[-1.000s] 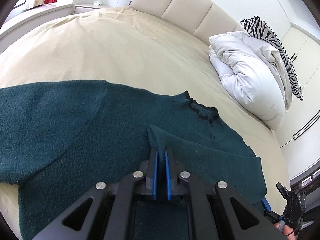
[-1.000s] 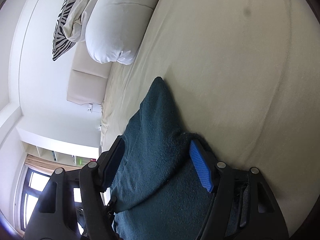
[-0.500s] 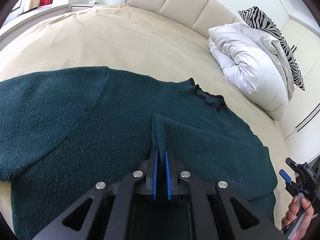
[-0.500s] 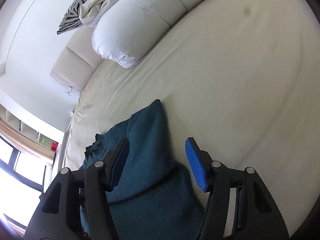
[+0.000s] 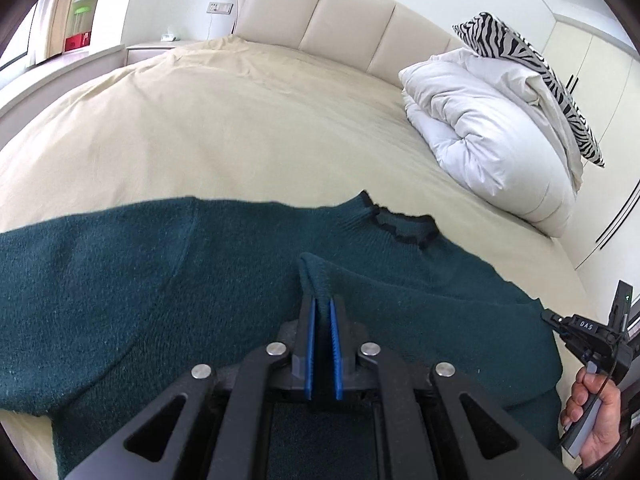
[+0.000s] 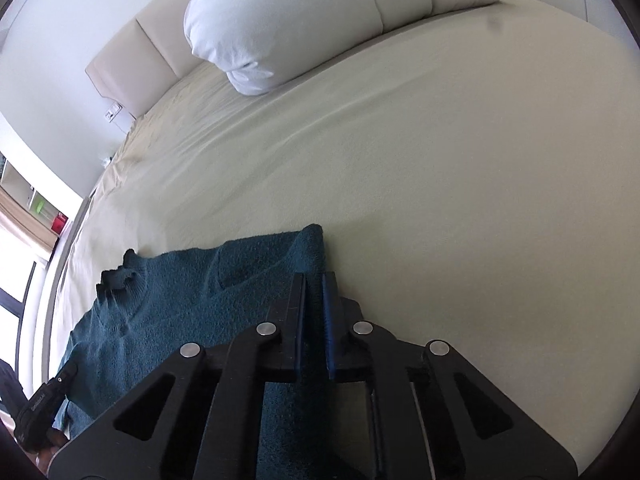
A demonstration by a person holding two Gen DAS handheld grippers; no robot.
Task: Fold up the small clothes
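Observation:
A dark green knit sweater lies spread on the bed, its black-trimmed collar toward the headboard. My left gripper is shut on a folded-over sleeve that lies across the sweater's chest. My right gripper is shut on the sweater's right folded edge; the sweater stretches away to its left. The right gripper also shows at the far right of the left wrist view.
The bed has a cream sheet. A folded white duvet and a zebra pillow sit by the padded headboard. Bare sheet lies to the right of the sweater.
My right gripper has closed on the sweater's right edge; it was open around it before. My left gripper stayed shut on the sleeve and the view tilted up.

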